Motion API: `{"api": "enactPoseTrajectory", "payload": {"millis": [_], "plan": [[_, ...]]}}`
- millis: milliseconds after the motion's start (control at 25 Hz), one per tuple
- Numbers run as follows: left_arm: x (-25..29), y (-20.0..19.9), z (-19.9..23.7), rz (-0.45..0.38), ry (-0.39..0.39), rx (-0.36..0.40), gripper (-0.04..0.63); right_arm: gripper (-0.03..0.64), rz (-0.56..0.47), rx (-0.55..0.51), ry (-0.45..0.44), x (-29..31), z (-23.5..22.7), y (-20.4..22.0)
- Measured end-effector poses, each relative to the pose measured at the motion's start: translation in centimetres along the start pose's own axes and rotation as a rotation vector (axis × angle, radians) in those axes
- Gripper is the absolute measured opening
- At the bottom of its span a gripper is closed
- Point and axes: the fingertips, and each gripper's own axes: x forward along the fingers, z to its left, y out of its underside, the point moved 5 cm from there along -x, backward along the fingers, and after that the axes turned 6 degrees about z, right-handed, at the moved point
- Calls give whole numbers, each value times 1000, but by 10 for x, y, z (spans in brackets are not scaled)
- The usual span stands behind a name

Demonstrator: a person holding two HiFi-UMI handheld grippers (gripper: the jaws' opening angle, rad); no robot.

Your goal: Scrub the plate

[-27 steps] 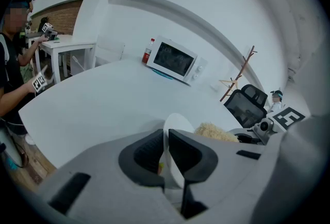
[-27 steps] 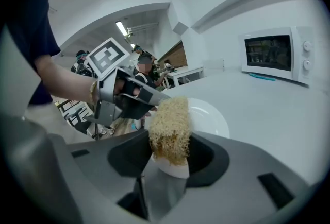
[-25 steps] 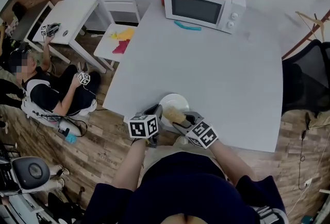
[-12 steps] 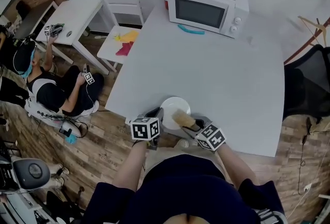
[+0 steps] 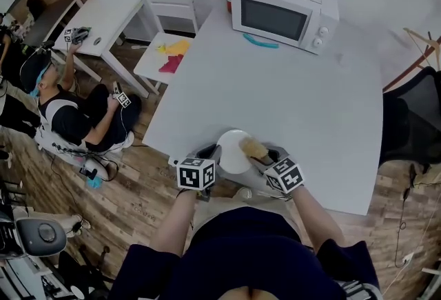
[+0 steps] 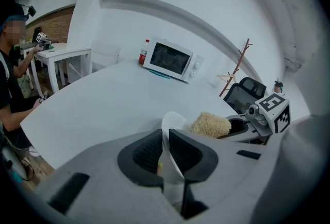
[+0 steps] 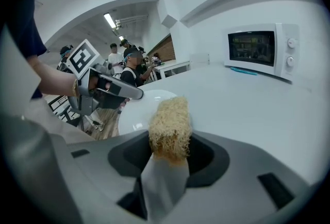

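White table [image 5: 310,98]: left tongs [image 6: 165,152] clamp plate [image 5: 232,145] rim; right tongs [image 7: 169,153] grip scrubber [image 5: 253,148] at plate.

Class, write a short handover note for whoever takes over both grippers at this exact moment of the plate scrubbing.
Left gripper: jaws shut on the rim of the plate, steadying it at the near edge of the table.
Right gripper: jaws shut on the tan scrubber, its tip at the plate's right side; contact unclear.
Done: both things are gripped and the scrubber is at the plate.
Left: probably scrub across the plate's face. It looks white with no dirt visible, so progress can't be judged.
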Motion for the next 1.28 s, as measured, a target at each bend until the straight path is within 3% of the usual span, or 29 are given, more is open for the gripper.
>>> {"api": "enactPoseTrajectory", "payload": {"millis": [320,560,760,960,1280], "plan": [[-1,1,-1,-2,12,6,46,179,-62,-7,26,14,0,-40],[-1,0,-2,1,7,13,46,179,-86,-52,-51,16,21,-60],[1,-2,-4,1,-5,30,46,179,-59,-97,-105,14,41,-55],[0,1,-3,-2,-10,32,46,179,-49,-49,-117,10,47,-44],[1,-3,3,-5,-32,31,46,179,28,-97,-194,12,67,-16]]}}
